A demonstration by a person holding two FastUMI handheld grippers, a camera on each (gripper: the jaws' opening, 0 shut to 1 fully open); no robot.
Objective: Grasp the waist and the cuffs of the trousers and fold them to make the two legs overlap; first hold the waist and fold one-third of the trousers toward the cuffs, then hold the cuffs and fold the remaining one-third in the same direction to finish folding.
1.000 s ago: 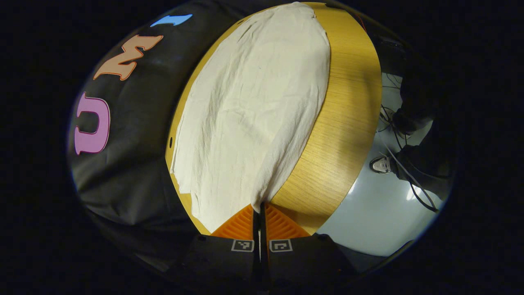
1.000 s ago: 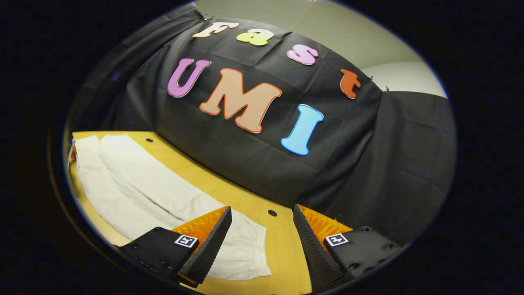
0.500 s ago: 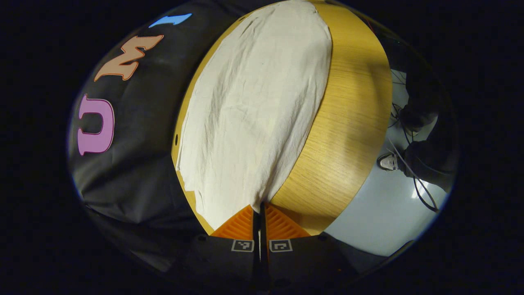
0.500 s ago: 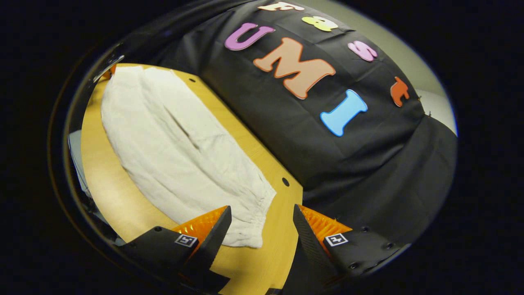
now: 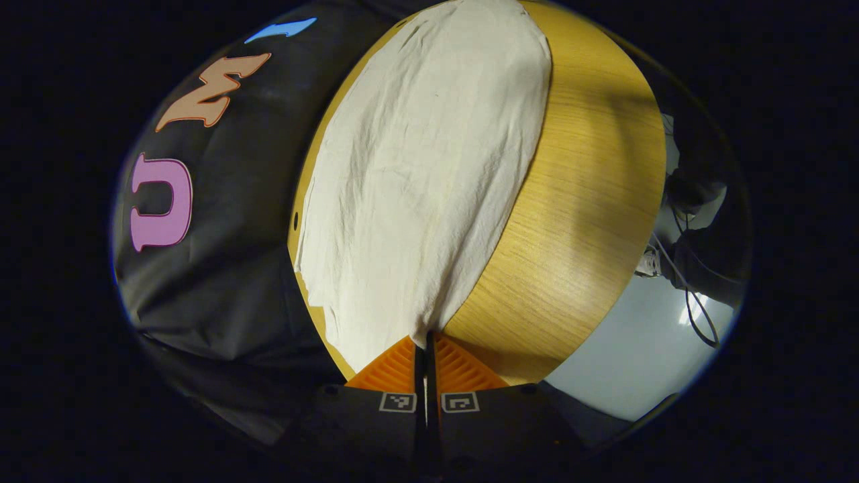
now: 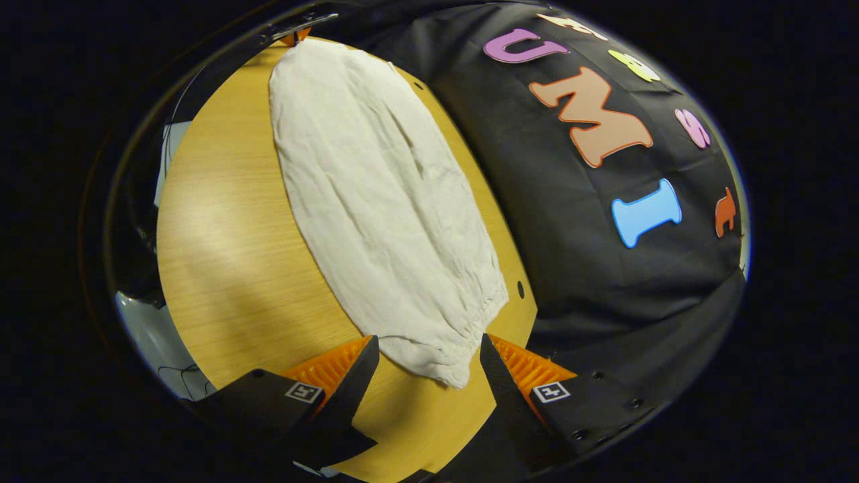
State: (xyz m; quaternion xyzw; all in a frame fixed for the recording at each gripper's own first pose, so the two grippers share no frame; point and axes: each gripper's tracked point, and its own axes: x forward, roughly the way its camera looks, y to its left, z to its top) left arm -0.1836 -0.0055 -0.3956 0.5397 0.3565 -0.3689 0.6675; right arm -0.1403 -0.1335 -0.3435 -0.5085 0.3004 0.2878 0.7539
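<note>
On the light wooden worktop [image 5: 577,221], the cream-white crinkled cotton trousers [image 5: 423,181] lie stretched out lengthwise near the back edge by the black cloth wall [image 6: 604,282], and they look like a single narrow strip, so the two legs seem already laid one over the other; neither third appears folded yet. The left gripper [image 5: 426,343] is closed tight, its jaws pinching a corner of the fabric at the cuff end. In the right gripper view, the right gripper [image 6: 429,352] stands wide open, its fingers astride the gathered elastic waist [image 6: 446,349], which lies between them ungripped. Judging from this, the waist grasp is the step in hand, with both thirds left to fold. Bare worktop runs broad along the near side of the trousers, giving room to carry the waist over; the far side is tight against the wall.
</note>
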